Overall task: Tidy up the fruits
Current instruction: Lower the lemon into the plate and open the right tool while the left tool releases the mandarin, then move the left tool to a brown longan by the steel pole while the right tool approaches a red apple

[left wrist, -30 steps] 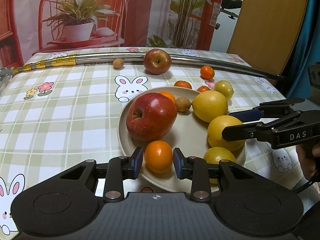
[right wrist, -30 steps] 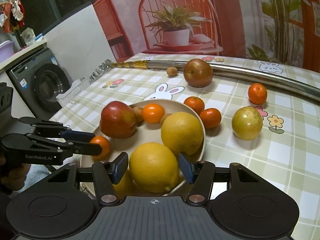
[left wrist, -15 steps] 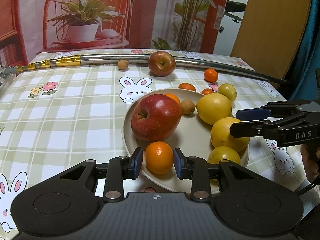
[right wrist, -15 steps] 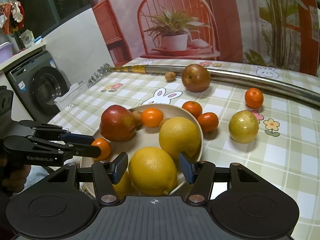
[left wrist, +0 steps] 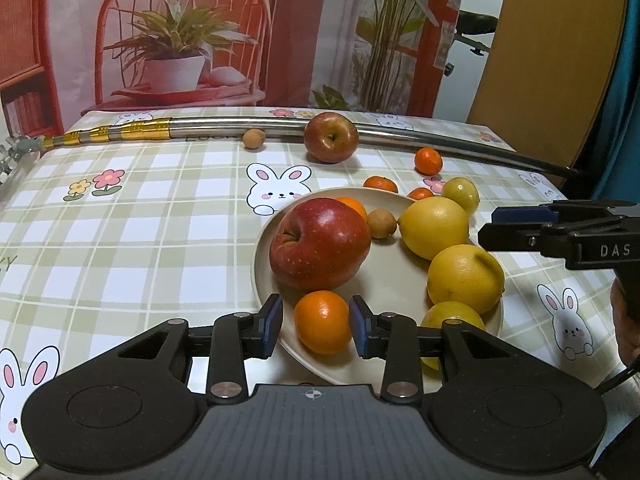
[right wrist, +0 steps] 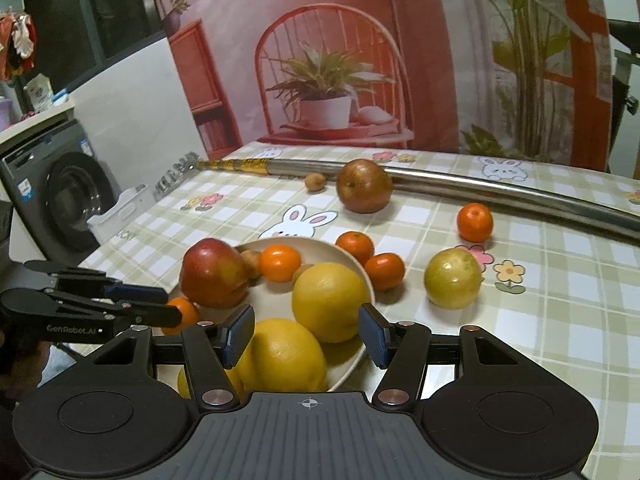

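A beige plate (left wrist: pixel 260 264) (right wrist: pixel 362 274) holds a red apple (left wrist: pixel 320 244), three yellow citrus fruits and some mandarins. My left gripper (left wrist: pixel 316 325) (right wrist: pixel 170 306) straddles a mandarin (left wrist: pixel 322 322) at the plate's near rim. Its jaws are opening, and a gap shows beside the left pad. The mandarin rests on the plate. My right gripper (right wrist: pixel 306 334) (left wrist: pixel 490 227) stands open over the plate's right side. A yellow citrus (right wrist: pixel 280 356) lies below its fingers, off toward the left pad, and is not pinched.
On the checked cloth behind the plate lie a dark red apple (left wrist: pixel 331 136), a yellow-green fruit (right wrist: pixel 452 278), three loose mandarins and a small brown fruit (left wrist: pixel 254 139). A long metal pole (left wrist: pixel 240 124) crosses the far side. A washing machine (right wrist: pixel 60 196) stands left of the table.
The left pads, which were closed against the mandarin, have drawn apart from it. In the right wrist view the yellow citrus has slid lower and to the left between the fingers.
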{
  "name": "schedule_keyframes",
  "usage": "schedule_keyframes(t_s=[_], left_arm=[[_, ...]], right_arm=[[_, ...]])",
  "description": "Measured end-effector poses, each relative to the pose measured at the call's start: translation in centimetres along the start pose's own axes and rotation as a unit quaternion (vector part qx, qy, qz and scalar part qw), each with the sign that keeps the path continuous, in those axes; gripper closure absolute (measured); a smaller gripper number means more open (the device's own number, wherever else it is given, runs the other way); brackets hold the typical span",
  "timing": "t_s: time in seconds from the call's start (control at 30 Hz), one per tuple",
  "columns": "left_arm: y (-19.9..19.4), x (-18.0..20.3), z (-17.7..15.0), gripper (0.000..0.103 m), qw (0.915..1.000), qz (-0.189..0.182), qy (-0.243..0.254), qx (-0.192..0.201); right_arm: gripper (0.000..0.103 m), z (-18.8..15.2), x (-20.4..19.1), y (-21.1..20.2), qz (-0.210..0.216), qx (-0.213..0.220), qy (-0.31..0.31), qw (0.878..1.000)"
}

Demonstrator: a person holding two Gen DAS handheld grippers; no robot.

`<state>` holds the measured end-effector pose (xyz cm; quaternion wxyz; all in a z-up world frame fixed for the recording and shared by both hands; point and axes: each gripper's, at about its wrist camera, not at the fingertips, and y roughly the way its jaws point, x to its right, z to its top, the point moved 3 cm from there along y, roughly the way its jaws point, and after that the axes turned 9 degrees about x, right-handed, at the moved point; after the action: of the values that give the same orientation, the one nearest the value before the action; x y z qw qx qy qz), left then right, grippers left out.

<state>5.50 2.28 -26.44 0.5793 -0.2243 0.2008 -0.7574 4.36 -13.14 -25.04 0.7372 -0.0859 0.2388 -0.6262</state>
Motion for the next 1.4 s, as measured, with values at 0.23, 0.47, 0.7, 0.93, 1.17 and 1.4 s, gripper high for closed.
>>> schedule_keyframes(t_s=[0.23, 0.47, 0.7, 0.93, 1.17, 1.4], left_arm=[[-0.4, -0.1, 0.3, 0.063, 0.9999, 0.002, 0.001, 0.010], [-1.4, -0.6, 1.2, 0.063, 0.9993, -0.010, -0.013, 0.033], [-2.2, -2.7, 3.7, 0.063, 0.9974, 0.001, -0.046, 0.056], [-1.9, -5.8, 8.2, 0.063, 0.9935, 0.015, -0.085, 0.074], [-0.1, -6.6, 12.0, 0.063, 0.9928, 0.006, -0.089, 0.080], [4.8, -6.3, 13.8, 0.063, 0.9952, -0.009, -0.051, 0.083]], right_arm=[[0.048, 0.6, 0.5, -0.4, -0.024, 0.019, 0.004, 1.000], [0.043, 1.4, 1.0, -0.9, -0.046, 0.029, 0.002, 0.999], [0.043, 3.0, 1.1, -1.2, -0.067, 0.045, -0.007, 0.997], [0.044, 5.7, 1.9, -0.7, -0.094, 0.056, -0.007, 0.994], [0.044, 7.8, 3.0, 0.5, -0.119, 0.062, 0.009, 0.991], [0.044, 9.1, 4.1, 2.4, -0.134, 0.066, 0.017, 0.989]])
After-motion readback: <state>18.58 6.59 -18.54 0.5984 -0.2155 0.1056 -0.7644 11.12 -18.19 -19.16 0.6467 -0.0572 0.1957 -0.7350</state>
